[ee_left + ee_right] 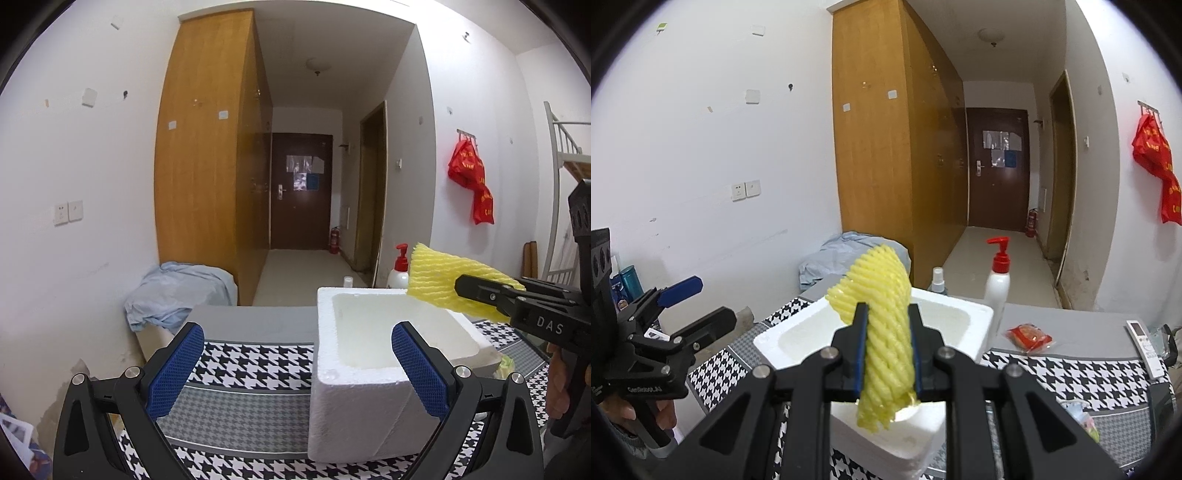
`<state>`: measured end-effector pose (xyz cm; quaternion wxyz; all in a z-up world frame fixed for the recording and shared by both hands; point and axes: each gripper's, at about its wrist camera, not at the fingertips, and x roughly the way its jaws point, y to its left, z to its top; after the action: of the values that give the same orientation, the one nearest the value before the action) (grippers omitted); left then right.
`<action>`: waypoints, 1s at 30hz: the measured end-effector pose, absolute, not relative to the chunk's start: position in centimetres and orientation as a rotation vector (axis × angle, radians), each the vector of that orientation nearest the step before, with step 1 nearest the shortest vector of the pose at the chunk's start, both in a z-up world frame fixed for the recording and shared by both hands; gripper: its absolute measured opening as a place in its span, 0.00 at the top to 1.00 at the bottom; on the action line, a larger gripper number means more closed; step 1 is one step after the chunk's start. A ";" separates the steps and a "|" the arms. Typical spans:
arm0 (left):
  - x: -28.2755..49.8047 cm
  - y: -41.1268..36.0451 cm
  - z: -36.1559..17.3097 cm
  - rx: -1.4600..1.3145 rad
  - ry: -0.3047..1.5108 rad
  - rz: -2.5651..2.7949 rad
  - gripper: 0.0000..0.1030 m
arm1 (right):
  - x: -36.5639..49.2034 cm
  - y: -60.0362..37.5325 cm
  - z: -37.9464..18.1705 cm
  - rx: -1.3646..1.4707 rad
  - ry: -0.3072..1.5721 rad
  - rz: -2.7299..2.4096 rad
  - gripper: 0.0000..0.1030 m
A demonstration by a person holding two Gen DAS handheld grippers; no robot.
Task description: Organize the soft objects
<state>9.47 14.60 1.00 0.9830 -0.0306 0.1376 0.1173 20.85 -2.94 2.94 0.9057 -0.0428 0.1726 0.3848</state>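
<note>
The right hand-held gripper (886,343) is pinching a yellow foam net (882,332), held in the air just above the white foam box (354,354) on the table (240,373). The left hand-held gripper (297,369) is spread wide with nothing in it, right beside the box.

My left gripper (297,365) stands open beside the foam box (369,387). My right gripper (469,290) pinches yellow foam netting (436,280) above it.
</note>
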 end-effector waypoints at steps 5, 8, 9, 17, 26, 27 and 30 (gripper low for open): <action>9.1 15.0 0.7 -0.066 0.277 0.250 0.01 | 21.1 -2.1 3.0 -0.092 0.365 0.808 0.78; 8.8 15.4 0.6 -0.075 0.275 0.259 0.01 | 21.4 -1.8 2.7 -0.098 0.375 0.808 0.78; 8.8 15.5 0.6 -0.078 0.275 0.259 0.01 | 21.5 -1.7 2.6 -0.098 0.379 0.808 0.78; 8.2 16.0 0.2 -0.098 0.280 0.269 0.01 | 22.1 -0.8 2.2 -0.121 0.396 0.800 0.70; 8.0 16.0 0.1 -0.102 0.279 0.261 0.01 | 22.2 -0.2 1.7 -0.134 0.414 0.806 0.22; 8.1 16.0 0.1 -0.103 0.280 0.261 0.01 | 22.1 -0.3 1.7 -0.130 0.411 0.809 0.19; 8.1 16.0 0.1 -0.103 0.281 0.261 0.01 | 22.0 -0.8 1.8 -0.112 0.407 0.814 0.08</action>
<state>8.12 15.97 0.13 0.9803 -0.0511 0.1395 0.1299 21.96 -0.76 1.83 0.8968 -0.0540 0.1963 0.3927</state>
